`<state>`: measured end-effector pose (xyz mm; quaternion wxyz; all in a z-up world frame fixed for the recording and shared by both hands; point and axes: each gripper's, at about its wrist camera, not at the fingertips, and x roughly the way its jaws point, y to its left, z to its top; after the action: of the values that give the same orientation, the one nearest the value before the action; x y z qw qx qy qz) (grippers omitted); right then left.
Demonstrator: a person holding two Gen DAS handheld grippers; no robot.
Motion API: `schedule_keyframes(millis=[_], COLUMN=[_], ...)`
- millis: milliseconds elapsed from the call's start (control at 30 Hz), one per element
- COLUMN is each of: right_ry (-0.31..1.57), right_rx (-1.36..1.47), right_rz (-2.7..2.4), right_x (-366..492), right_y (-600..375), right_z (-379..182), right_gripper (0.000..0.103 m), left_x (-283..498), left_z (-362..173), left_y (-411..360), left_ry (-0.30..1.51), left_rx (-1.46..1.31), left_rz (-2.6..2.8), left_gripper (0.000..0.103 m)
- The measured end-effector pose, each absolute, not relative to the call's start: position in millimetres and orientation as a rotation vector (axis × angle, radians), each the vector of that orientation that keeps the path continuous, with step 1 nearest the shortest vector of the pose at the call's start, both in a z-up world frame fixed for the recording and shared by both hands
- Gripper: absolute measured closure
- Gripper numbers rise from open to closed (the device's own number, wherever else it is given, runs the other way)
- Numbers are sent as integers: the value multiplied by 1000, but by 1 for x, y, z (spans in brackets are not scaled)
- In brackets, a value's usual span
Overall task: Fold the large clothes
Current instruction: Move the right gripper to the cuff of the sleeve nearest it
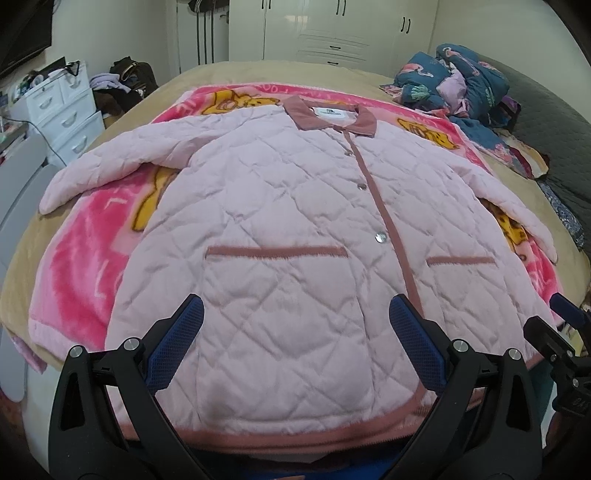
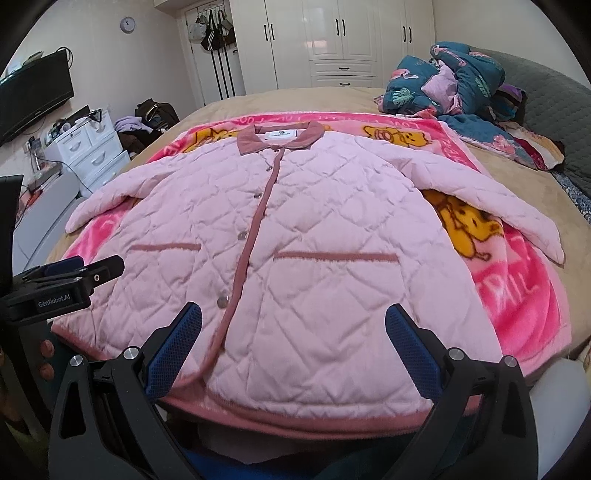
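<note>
A pink quilted jacket point(image 1: 280, 206) lies flat, front up and buttoned, on a bright pink cartoon blanket point(image 1: 77, 266) spread over the bed point(image 1: 236, 75). Its collar point(image 1: 330, 118) points toward the wardrobe point(image 1: 332, 29), its hem toward the cameras, and both sleeves are spread out to the sides. 2 trimmed pocket openings point(image 1: 277, 252) cross the front, lying flat; what is inside them cannot be seen.

The left hand-held gripper point(image 1: 295, 332) hangs over the hem area left of the button placket, its jaws spread wide and grasping nothing. The right hand-held gripper point(image 2: 293, 334) is likewise released, jaws wide apart above the jacket's right half, near the hem. Whether the fingertips touch the fabric cannot be told.

A white drawer unit point(image 2: 92, 155) stands left of the bed with its drawers closed, their contents hidden; small clutter on top is too small to identify. A crumpled teal floral quilt point(image 2: 454, 85) is heaped at the bed's far right. The hem's lowest part is cut off behind the gripper bodies in both views. A dark screen point(image 2: 33, 99) is mounted on the left wall, partly cropped.
</note>
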<state>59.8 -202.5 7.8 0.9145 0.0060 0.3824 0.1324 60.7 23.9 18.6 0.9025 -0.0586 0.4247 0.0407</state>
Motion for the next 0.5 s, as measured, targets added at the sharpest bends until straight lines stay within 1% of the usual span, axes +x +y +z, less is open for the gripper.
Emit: schedule_keyframes(millis=[500], right_ry=[778], right_rx=[57], right_rz=[223], right_x=[142], right_y=[-199], right_z=[25], right_gripper=[4], left_x=[132], left_z=[35], left_y=[31], left_ry=[893], left_rx=[-123], left_rz=[86], left_gripper=[9])
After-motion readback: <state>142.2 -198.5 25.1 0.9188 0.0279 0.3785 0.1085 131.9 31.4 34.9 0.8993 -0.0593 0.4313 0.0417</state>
